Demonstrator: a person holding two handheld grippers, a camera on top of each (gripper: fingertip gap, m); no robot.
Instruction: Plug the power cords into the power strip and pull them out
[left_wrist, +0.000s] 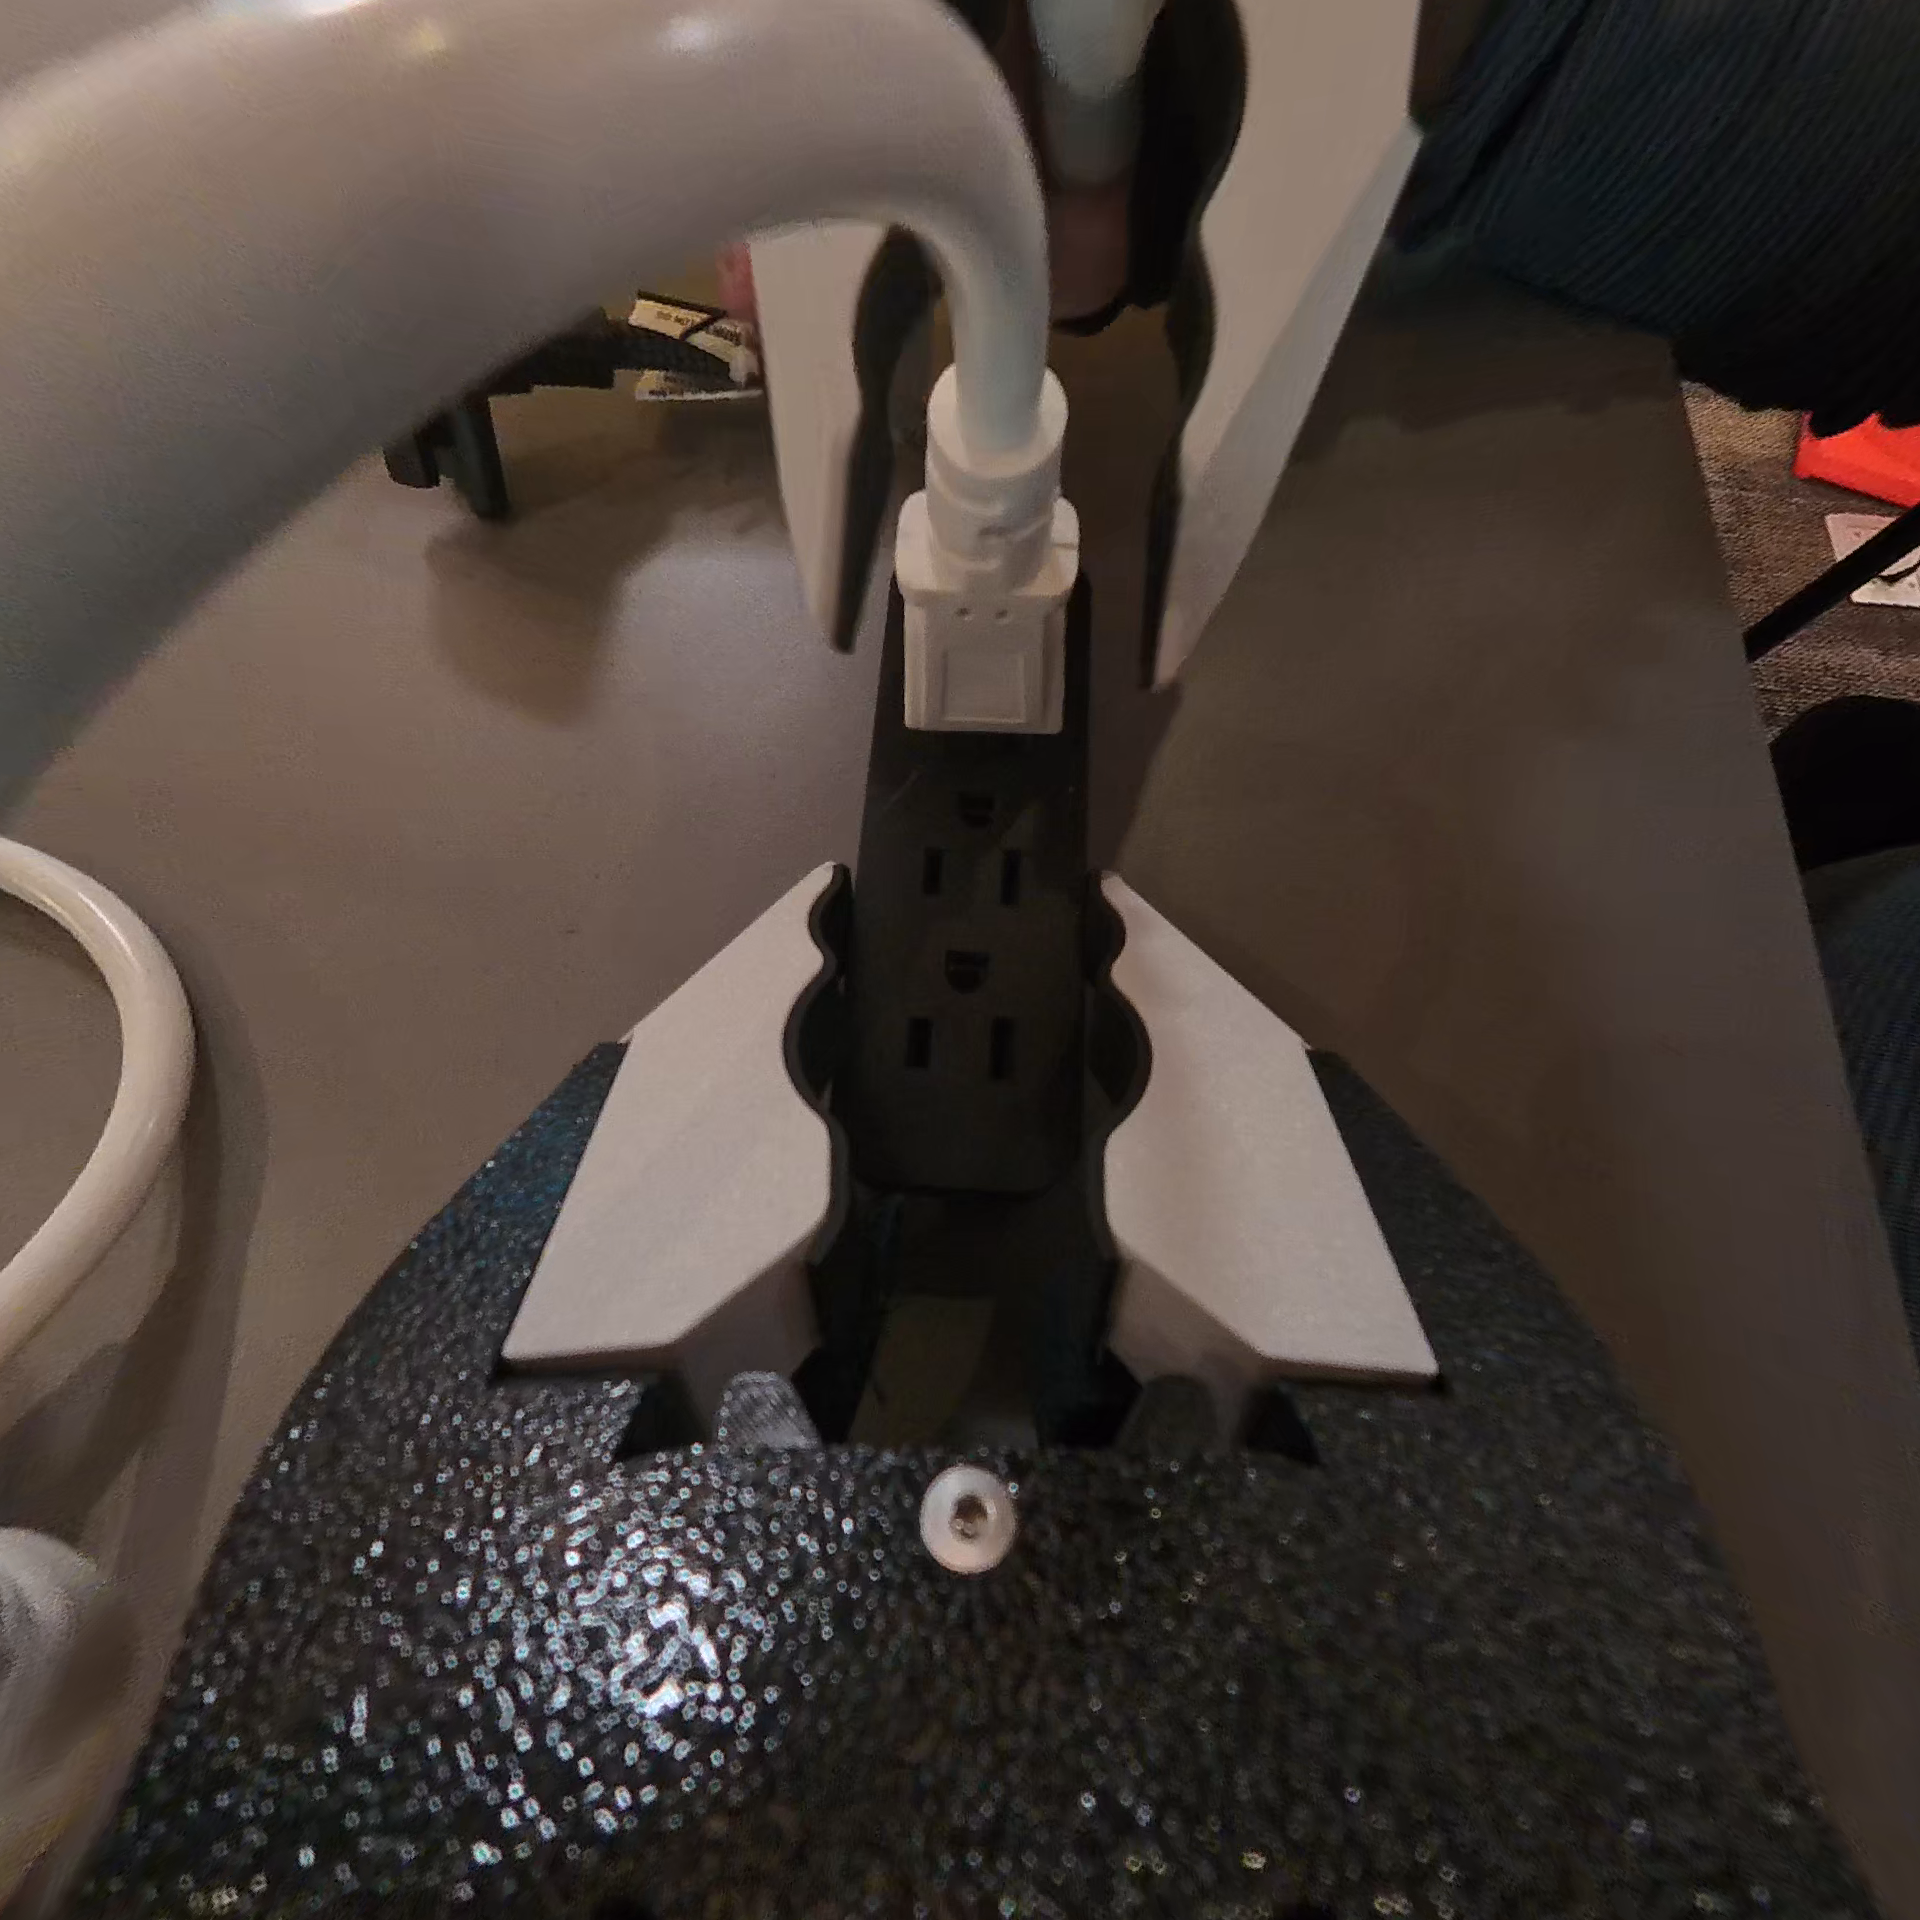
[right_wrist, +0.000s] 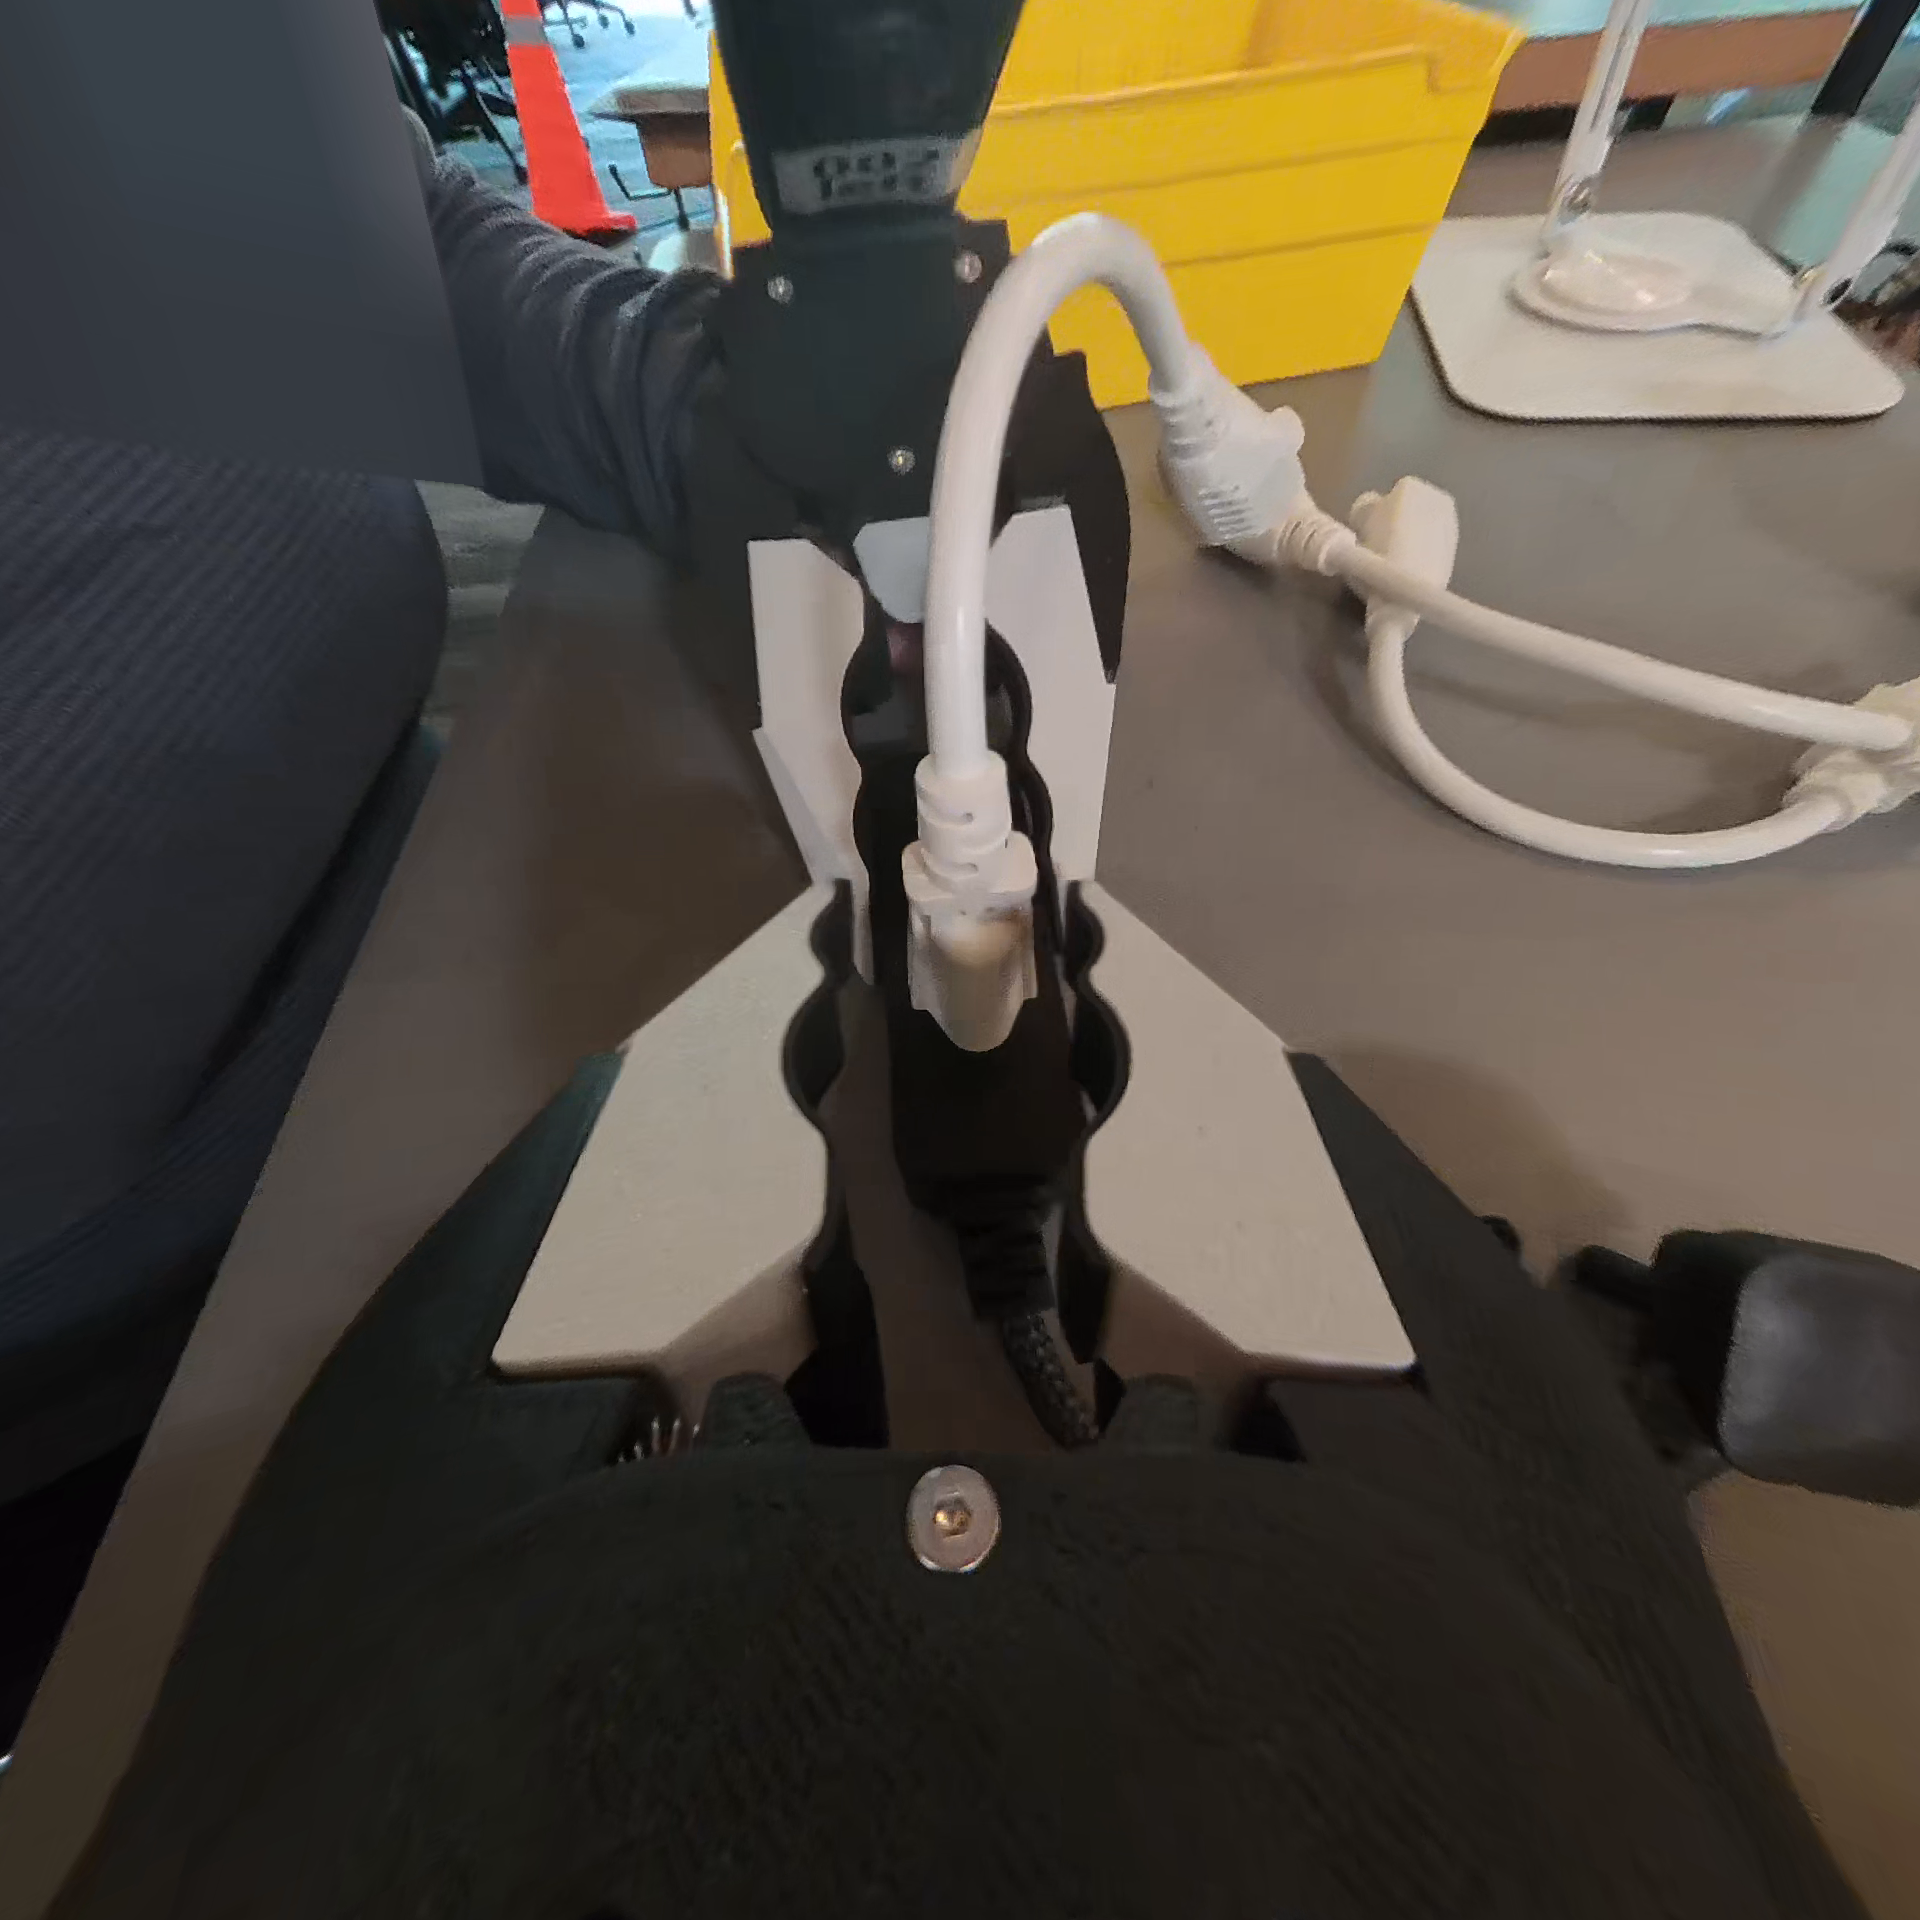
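Black and narrow, the power strip (left_wrist: 971, 935) lies on the grey table (left_wrist: 468, 779), its near end pinched by the left gripper (left_wrist: 968, 997). One white plug (left_wrist: 985, 634) sits in it; the right gripper (right_wrist: 961, 1039) straddles that plug — spread, apparently. The strip's far end is hidden.

Yellow bin (right_wrist: 1247, 156), orange cone (right_wrist: 556, 125), white stand base (right_wrist: 1662, 343) beyond grey table (right_wrist: 1455, 1039).

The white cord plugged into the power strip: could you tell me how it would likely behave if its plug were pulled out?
The white cord holds a tight arch above its plug, so it is probably thick and springy rather than limp. The power strip looks slim and light; it may lift with the plug unless the left tool, whose fingers flank it, holds it down.
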